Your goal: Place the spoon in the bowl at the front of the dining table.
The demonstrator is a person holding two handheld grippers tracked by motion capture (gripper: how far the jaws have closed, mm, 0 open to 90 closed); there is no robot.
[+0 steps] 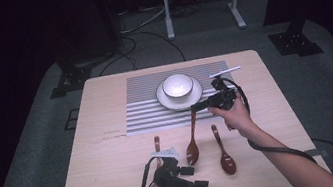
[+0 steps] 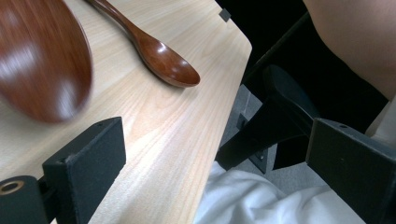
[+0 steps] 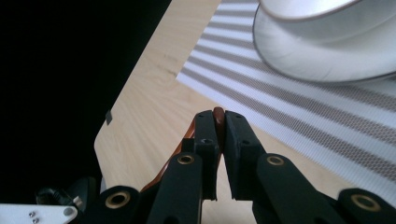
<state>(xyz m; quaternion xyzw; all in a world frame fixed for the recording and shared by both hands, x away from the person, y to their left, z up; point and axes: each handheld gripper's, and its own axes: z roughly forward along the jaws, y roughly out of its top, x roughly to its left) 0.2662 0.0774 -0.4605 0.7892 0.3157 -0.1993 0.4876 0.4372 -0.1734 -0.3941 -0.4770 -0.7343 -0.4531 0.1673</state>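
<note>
Jaws: right gripper [image 3: 216,122] pinching middle spoon [image 1: 192,142] | spoons: three | bowls: one

Bowl [image 1: 177,85] on plate [image 1: 166,101] on mat [image 1: 141,108]; three spoons [image 1: 224,151] in front, left one [image 1: 157,143] prob. partly hidden.

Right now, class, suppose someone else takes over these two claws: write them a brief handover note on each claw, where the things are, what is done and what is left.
Right claw: shut on the handle tip of the middle spoon, near the plate.
Left claw: open, holding nothing, at the table's near edge.
Things: bowl on the plate, on the striped mat. Right spoon lies on the table. A third spoon lies partly hidden behind the left claw.
Done: middle spoon gripped.
Left: probably carry it to the bowl, then perhaps handle the other spoons.
</note>
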